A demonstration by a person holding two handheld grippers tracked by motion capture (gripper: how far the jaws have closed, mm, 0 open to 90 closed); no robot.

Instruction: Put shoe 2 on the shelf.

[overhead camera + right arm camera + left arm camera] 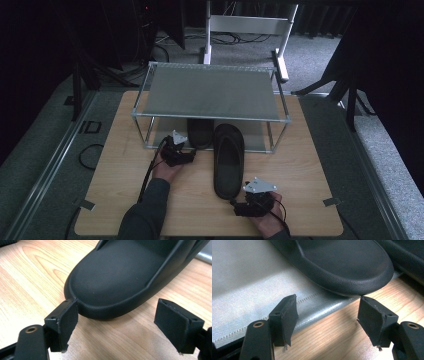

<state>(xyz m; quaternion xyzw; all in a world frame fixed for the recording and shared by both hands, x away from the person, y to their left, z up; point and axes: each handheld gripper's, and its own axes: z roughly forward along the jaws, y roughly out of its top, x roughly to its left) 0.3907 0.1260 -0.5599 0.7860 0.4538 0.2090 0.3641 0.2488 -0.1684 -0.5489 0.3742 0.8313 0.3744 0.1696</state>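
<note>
Two black slippers lie on the wooden table (125, 165). One slipper (200, 132) (342, 262) rests on the grey mat (249, 290) under a metal-framed shelf (210, 92). My left gripper (184, 148) (327, 302) is open just short of its rounded end, apart from it. The other slipper (228, 160) (117, 277) lies mostly out on the wood, its far end under the shelf. My right gripper (239, 201) (118, 303) is open at its near end; the left fingertip (67, 312) is at the sole's edge, the right one stands clear.
The shelf's thin corner posts (148, 132) stand close to the left gripper. The second slipper's side (409, 257) lies right of the left gripper's jaws. A mat corner (205, 252) shows beyond the right gripper. Cables and dark stands lie beyond the table.
</note>
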